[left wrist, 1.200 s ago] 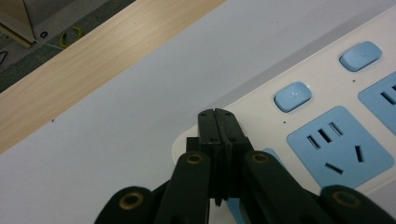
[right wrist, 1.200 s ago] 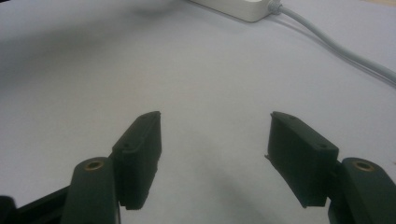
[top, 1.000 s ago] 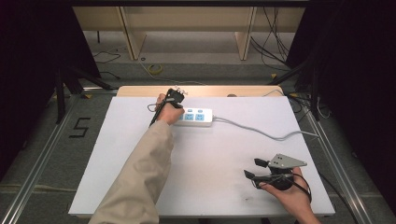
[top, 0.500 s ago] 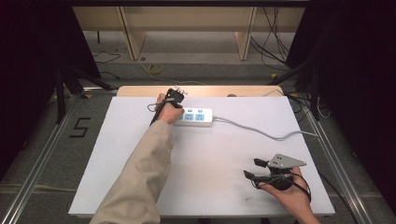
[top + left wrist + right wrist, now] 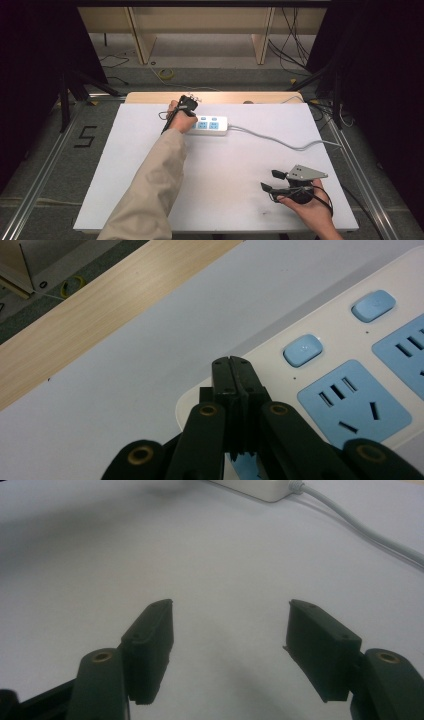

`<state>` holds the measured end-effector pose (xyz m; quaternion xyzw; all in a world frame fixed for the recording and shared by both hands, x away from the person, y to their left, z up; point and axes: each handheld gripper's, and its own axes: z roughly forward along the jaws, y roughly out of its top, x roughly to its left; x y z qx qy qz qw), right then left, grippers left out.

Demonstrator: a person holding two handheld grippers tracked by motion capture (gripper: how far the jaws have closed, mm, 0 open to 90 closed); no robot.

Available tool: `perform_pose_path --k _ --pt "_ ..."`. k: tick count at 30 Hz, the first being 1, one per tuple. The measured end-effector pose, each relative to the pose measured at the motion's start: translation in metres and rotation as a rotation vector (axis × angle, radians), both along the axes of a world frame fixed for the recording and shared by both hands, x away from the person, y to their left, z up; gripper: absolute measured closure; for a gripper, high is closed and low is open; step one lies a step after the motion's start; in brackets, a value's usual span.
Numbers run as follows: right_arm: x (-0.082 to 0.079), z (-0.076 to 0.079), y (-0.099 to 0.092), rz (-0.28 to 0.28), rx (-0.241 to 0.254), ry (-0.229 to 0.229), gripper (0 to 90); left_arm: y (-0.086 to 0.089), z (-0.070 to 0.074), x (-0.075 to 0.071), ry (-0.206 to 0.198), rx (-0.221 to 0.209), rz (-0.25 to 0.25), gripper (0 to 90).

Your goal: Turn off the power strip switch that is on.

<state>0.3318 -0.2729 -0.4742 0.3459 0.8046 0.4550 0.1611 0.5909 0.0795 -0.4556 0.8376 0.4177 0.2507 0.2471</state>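
Power strip (image 5: 210, 125) — white, blue sockets, at the table's (image 5: 230, 200) far edge. Left gripper (image 5: 231, 362) — jaws pressed together, empty, tips over the strip's end. Right gripper (image 5: 227, 615) — jaws wide, empty, well apart near the front.

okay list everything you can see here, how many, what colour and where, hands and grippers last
power strip: one, white with blue sockets and blue switches, far middle of the table
strip cable: one, grey, trailing from the strip toward the right edge
table: one, white top with a wooden far edge
left gripper: one, black, jaws shut, over the strip's near end by the first switch
right gripper: one, black, jaws open and empty, near right of the table
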Motion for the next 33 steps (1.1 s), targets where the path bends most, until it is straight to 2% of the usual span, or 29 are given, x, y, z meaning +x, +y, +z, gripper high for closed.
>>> perform_pose_path --k 5,6,10,12,15,17,19,21,23,27,29,31,33 --pt "0.000 0.000 0.000 0.000 0.000 0.000 36.4 0.001 0.000 -0.001 -0.005 0.002 -0.012 89.8" --pt "0.000 0.000 0.000 0.001 0.000 -0.001 36.4 0.001 0.001 -0.001 -0.020 -0.002 -0.009 89.7" --pt "0.000 0.000 0.000 0.000 -0.001 -0.001 36.4 0.004 0.003 -0.003 -0.016 0.010 -0.011 89.6" --pt "0.000 0.000 0.000 0.001 0.000 -0.002 36.4 0.006 0.003 -0.004 -0.009 -0.005 -0.009 89.5" --pt "0.000 0.000 0.000 0.000 0.000 -0.001 36.4 0.008 0.005 -0.006 -0.005 -0.014 -0.016 83.8" --pt "0.000 0.000 0.000 -0.001 0.001 -0.001 36.4 0.009 0.009 -0.008 -0.017 -0.021 -0.024 82.5" --pt "0.000 0.000 0.001 -0.001 0.000 0.001 36.4 0.010 0.011 -0.012 -0.024 -0.061 -0.022 81.2" --pt "-0.001 0.001 0.001 -0.002 0.000 -0.001 36.4 0.011 0.014 -0.018 -0.026 -0.087 -0.026 77.4" --pt "-0.001 0.001 0.000 -0.002 0.001 -0.004 36.4 0.012 0.015 -0.024 -0.021 -0.086 -0.038 73.0" --pt "-0.001 0.000 0.001 -0.001 -0.002 0.000 36.4 0.017 0.018 -0.037 -0.040 -0.098 -0.039 65.2" --pt "-0.001 0.001 0.001 -0.001 -0.002 -0.002 36.4 0.020 0.021 -0.043 -0.021 -0.120 -0.035 60.1" --pt "-0.001 0.001 0.002 -0.002 -0.002 -0.003 36.4 0.022 0.023 -0.049 0.018 -0.129 -0.039 53.0" --pt "-0.001 0.000 0.002 -0.002 -0.004 -0.002 36.4 0.024 0.026 -0.056 0.003 -0.130 -0.060 48.8"
